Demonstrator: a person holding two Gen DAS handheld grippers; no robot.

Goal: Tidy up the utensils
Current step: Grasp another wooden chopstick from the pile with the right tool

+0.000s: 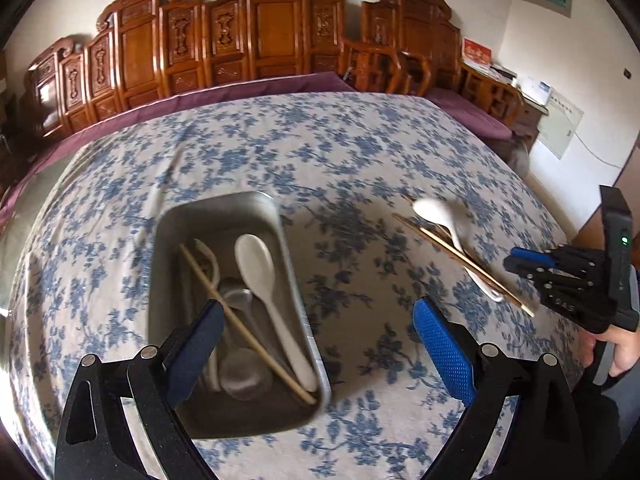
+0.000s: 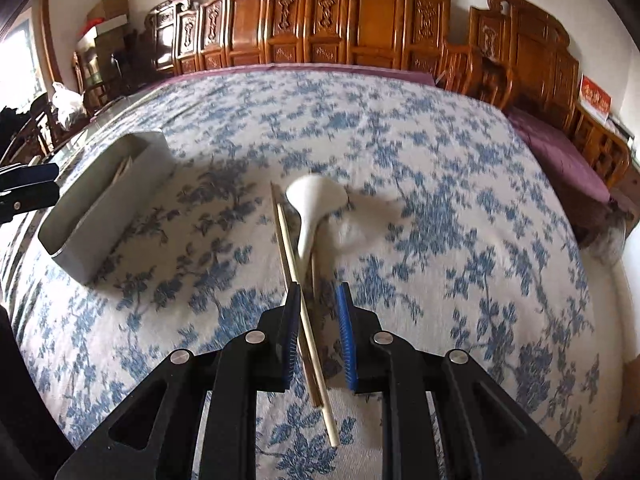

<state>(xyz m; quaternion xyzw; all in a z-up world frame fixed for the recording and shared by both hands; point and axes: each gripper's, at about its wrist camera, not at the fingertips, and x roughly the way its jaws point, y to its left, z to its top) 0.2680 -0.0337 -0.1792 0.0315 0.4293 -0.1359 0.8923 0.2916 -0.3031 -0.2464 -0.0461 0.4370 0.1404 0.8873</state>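
Observation:
A steel tray on the blue-flowered cloth holds a white spoon, a chopstick, a metal spoon and a white fork. My left gripper hangs open over the tray's near right side with nothing between its fingers. To the right, a white spoon and a pair of chopsticks lie on the cloth. My right gripper hovers over their near ends. Its jaws stand slightly apart, the sticks showing in the gap, and the pads do not press on them. The tray stands to its left.
Carved wooden furniture and a purple cushion line the far side of the table. The table's right edge falls away near a person's hand that holds the right gripper.

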